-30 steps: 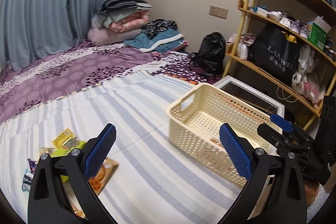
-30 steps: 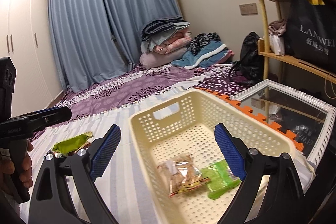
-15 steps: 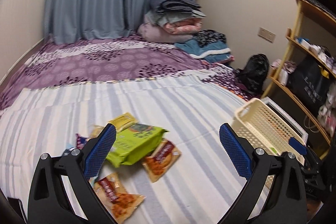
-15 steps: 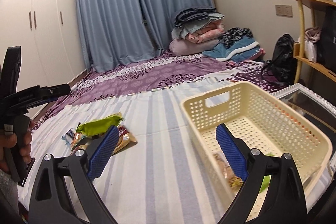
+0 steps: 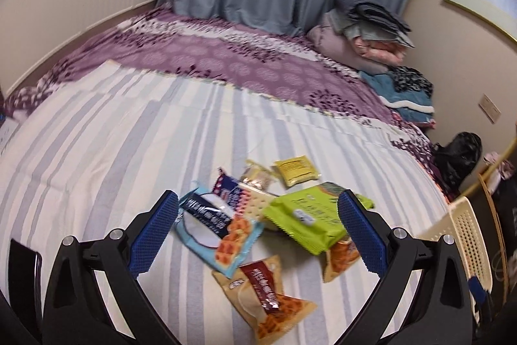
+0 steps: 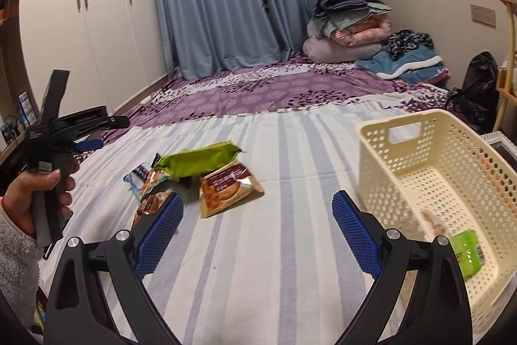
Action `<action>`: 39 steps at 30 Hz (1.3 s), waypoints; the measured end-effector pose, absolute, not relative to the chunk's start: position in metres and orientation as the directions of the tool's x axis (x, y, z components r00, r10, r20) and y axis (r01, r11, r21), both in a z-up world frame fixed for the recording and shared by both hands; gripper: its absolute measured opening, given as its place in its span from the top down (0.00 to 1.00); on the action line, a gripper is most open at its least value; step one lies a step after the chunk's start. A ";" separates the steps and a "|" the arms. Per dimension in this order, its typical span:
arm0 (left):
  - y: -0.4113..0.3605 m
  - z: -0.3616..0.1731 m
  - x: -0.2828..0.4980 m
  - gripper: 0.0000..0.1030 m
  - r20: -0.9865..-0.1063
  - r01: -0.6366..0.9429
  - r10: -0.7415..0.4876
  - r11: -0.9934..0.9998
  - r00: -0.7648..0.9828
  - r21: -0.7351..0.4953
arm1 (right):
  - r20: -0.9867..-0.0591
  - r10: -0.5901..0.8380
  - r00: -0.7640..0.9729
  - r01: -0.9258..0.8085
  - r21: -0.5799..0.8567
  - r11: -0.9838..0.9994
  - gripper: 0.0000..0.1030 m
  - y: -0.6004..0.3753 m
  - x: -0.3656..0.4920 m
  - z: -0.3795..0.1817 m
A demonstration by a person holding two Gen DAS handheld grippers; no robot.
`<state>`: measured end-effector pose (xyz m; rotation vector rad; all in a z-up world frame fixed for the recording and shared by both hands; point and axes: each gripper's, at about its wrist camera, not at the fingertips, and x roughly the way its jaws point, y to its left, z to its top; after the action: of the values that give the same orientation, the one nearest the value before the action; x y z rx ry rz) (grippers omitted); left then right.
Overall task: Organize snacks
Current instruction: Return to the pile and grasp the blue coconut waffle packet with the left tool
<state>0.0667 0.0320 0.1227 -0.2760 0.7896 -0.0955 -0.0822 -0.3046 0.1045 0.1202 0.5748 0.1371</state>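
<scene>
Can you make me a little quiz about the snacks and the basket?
1. True or false: the basket is empty.
2. Which packet lies on top of the pile on the bed? A) green packet B) red packet C) black packet
3. Fill in: both the left gripper and the right gripper have their jaws ____.

Key:
1. False: a small green pack and a clear bag lie inside.
2. A
3. open, with nothing held
</scene>
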 end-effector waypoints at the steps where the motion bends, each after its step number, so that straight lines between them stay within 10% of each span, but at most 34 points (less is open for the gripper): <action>1: 0.036 0.117 0.068 0.03 -0.695 -0.035 -0.179 0.959 0.697 -0.282 | -0.537 0.168 0.827 -0.102 0.152 0.983 0.10 -0.302 -0.081 0.102; 39: 0.102 0.010 0.087 0.03 -0.833 -0.220 -0.096 0.943 0.545 -0.252 | -0.652 0.295 0.699 -0.266 0.146 0.953 0.10 -0.238 -0.050 0.063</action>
<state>0.0873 0.1021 0.0101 -0.3472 0.9976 0.0752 -0.0499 -0.2376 0.0625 0.0419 0.7331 0.3126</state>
